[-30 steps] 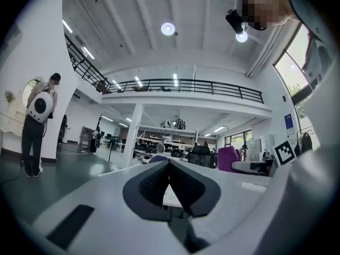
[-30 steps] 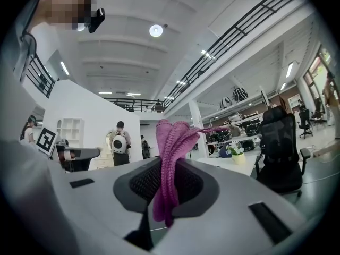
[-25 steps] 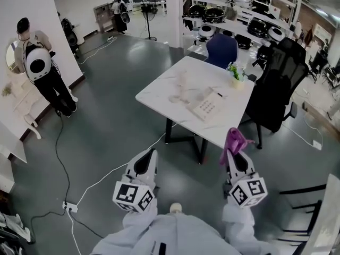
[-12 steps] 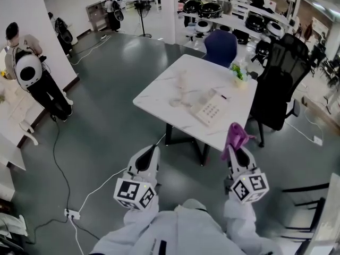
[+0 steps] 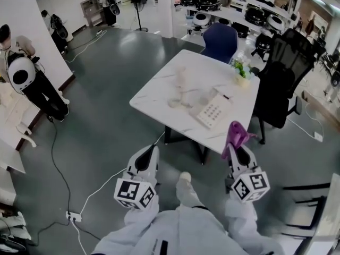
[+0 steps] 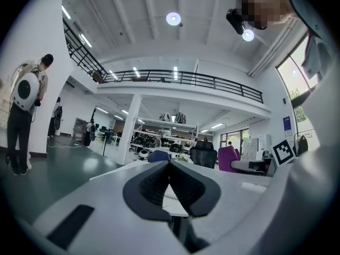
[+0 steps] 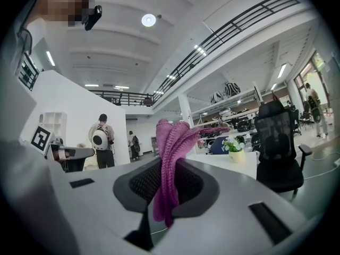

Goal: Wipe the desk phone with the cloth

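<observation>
1. The right gripper (image 5: 237,150) is closed on a purple cloth (image 5: 235,134). In the right gripper view the cloth is pinched between the two dark pads, with folds standing above the jaws and a tail hanging below them.
2. The left gripper (image 5: 151,152) holds nothing. The left gripper view shows its jaws pressed together at the tips.
3. Each gripper carries its marker cube at the back, the left cube (image 5: 134,194) and the right cube (image 5: 249,186), close to the person's pale sleeves.
4. Both grippers are held over the grey floor (image 5: 106,137), short of the near edge of the white marbled surface (image 5: 159,86), and point towards it.
5. The desk phone (image 5: 211,110) lies flat on the surface, close to the near edge and towards its right end. It is well apart from both grippers.
6. A few pale items (image 5: 178,92) sit near the middle of the surface, too faint to name.
7. A small potted plant (image 5: 240,69) stands by the far right corner.
8. A black office chair (image 5: 279,84) stands at the right edge, and a blue chair (image 5: 220,40) at the far side.
9. Off to the left, a person with a white backpack (image 5: 22,73) stands on the floor, and a white power strip (image 5: 73,215) lies nearer.
</observation>
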`<state>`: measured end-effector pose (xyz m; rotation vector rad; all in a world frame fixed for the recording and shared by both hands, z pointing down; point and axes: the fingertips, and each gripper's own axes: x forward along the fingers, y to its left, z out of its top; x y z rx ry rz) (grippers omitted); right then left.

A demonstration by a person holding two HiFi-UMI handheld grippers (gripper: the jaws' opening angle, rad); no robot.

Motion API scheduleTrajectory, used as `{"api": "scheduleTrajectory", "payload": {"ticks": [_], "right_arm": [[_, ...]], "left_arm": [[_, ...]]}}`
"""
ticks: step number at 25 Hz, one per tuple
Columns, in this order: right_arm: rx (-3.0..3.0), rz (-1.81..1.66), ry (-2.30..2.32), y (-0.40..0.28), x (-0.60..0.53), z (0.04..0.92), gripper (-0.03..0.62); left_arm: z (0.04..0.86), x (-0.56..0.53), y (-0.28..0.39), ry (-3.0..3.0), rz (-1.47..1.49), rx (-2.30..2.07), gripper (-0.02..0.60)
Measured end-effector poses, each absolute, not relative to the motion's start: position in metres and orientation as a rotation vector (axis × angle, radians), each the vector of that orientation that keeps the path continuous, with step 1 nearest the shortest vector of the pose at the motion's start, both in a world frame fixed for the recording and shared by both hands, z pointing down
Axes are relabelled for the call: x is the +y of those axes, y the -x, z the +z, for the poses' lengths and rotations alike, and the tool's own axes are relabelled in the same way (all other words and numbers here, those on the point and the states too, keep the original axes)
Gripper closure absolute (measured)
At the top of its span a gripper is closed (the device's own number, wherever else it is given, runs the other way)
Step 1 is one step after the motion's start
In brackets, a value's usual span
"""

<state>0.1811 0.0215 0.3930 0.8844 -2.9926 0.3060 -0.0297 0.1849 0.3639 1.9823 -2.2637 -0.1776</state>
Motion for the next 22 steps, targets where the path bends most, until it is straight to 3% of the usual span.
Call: {"api": "scheduleTrajectory", "payload": {"ticks": [22], "right_arm": [[-2.946,0.369,-0.901,-0.08,-0.133,0.415,0.553]], "left_arm": [[0.377,0.016,0.127,-2.031,-0.129,-2.183,0.584]]}}
